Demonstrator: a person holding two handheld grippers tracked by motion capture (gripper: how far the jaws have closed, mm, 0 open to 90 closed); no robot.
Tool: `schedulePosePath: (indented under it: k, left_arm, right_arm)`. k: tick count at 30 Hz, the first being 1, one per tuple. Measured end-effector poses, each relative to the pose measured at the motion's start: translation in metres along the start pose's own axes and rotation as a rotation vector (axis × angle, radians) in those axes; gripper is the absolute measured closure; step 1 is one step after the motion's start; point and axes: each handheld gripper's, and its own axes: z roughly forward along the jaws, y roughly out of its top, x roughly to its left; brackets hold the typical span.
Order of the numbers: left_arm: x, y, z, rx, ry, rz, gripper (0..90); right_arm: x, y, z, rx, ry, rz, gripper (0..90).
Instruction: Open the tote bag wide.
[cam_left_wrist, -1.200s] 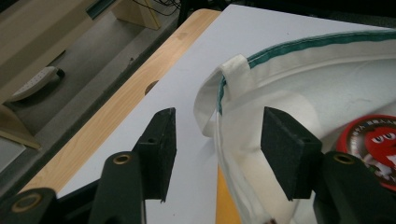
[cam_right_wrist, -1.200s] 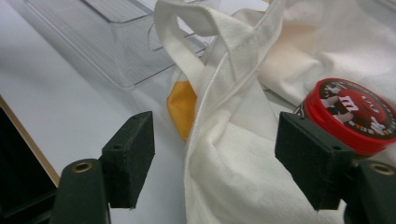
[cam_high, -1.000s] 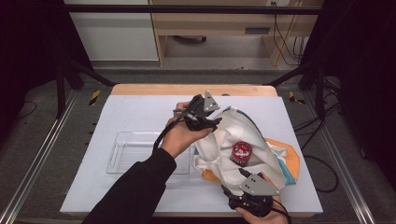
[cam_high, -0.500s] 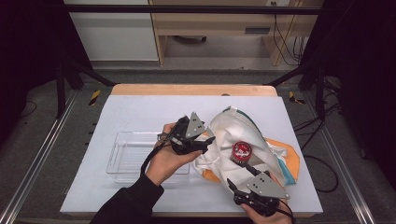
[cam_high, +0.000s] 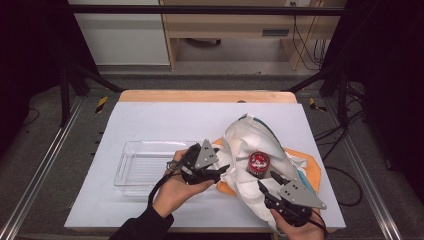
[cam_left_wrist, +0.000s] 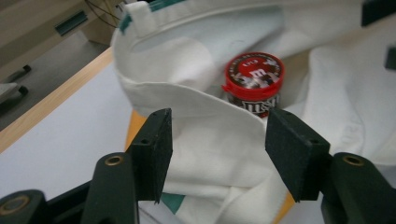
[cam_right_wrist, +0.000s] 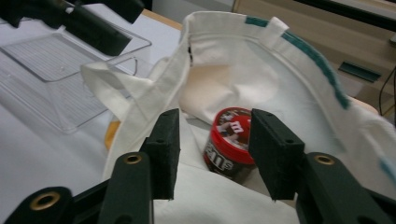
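The M&M's tub (cam_high: 258, 163) sits inside the white tote bag (cam_high: 250, 137), not yet taken out. Both claws gape empty: left claw (cam_high: 223, 168) at the bag's left rim, right claw (cam_high: 268, 181) before its mouth.

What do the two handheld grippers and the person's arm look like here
Both the left gripper and right gripper are black, each topped by a grey three-cornered plate, with flat rectangular black pads and brass-coloured rivets. A black cable trails from the left one. The left arm wears a dark sleeve.

lab, framed rig table (cam_high: 150, 120), trailing cables (cam_high: 305, 45)
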Motion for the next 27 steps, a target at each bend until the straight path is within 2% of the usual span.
schedulePosePath:
  k: [1,2,4,5,6,7,8,10,11,12,13,15,18,19,21,22,27]
  left_arm:
    - [-0.003,0.000,0.000,-0.002,-0.001,0.013,41.9]
    - [-0.005,0.000,-0.001,-0.011,-0.006,0.018,40.9]
    - [-0.008,0.000,0.000,-0.019,-0.010,0.022,40.9]
    - [-0.009,0.000,0.001,-0.007,-0.010,0.046,40.4]
    - [-0.009,0.000,0.000,-0.009,-0.008,0.044,40.5]
    - [-0.010,-0.002,0.000,-0.021,-0.006,0.023,40.5]
    - [-0.011,-0.004,0.001,-0.025,-0.015,0.015,40.5]
    - [-0.014,-0.007,0.005,-0.004,-0.016,0.029,40.2]
    - [-0.016,-0.008,0.007,0.007,-0.017,0.043,39.8]
    - [-0.017,-0.009,0.008,0.010,-0.022,0.040,39.7]
    - [-0.018,-0.009,0.010,0.002,-0.036,0.032,39.8]
    - [-0.020,-0.009,0.011,-0.006,-0.043,0.028,40.7]
    - [-0.022,-0.009,0.014,0.002,-0.046,0.035,41.3]
    - [-0.022,-0.008,0.014,0.001,-0.046,0.031,41.5]
    - [-0.022,-0.006,0.016,0.001,-0.046,0.023,41.7]
    - [-0.022,-0.004,0.017,-0.001,-0.048,0.015,41.7]
    - [-0.025,0.000,0.027,0.022,-0.041,-0.002,41.2]
  right_arm:
    - [-0.004,0.002,-0.002,0.007,-0.010,-0.002,56.9]
    - [-0.014,0.007,-0.008,0.036,-0.034,-0.015,58.9]
    - [-0.018,0.010,-0.009,0.045,-0.041,-0.023,58.9]
    - [-0.023,0.014,-0.011,0.059,-0.052,-0.032,58.8]
    - [-0.028,0.018,-0.013,0.072,-0.066,-0.044,58.3]
    - [-0.038,0.027,-0.017,0.094,-0.102,-0.063,57.0]
    - [-0.038,0.027,-0.017,0.094,-0.102,-0.063,57.0]
    - [-0.047,0.035,-0.020,0.107,-0.121,-0.056,54.1]
    - [-0.051,0.038,-0.020,0.126,-0.119,-0.056,52.0]
    - [-0.059,0.042,-0.015,0.175,-0.121,-0.073,48.0]
    - [-0.063,0.043,-0.013,0.199,-0.123,-0.085,47.8]
    - [-0.066,0.044,-0.011,0.209,-0.123,-0.090,48.3]
    - [-0.078,0.044,-0.004,0.251,-0.109,-0.070,50.3]
    - [-0.081,0.044,-0.001,0.273,-0.093,-0.080,50.3]
    - [-0.081,0.043,0.000,0.276,-0.089,-0.081,50.3]
    - [-0.082,0.041,0.003,0.294,-0.066,-0.089,49.0]
    - [-0.081,0.038,0.008,0.289,-0.059,-0.082,45.5]
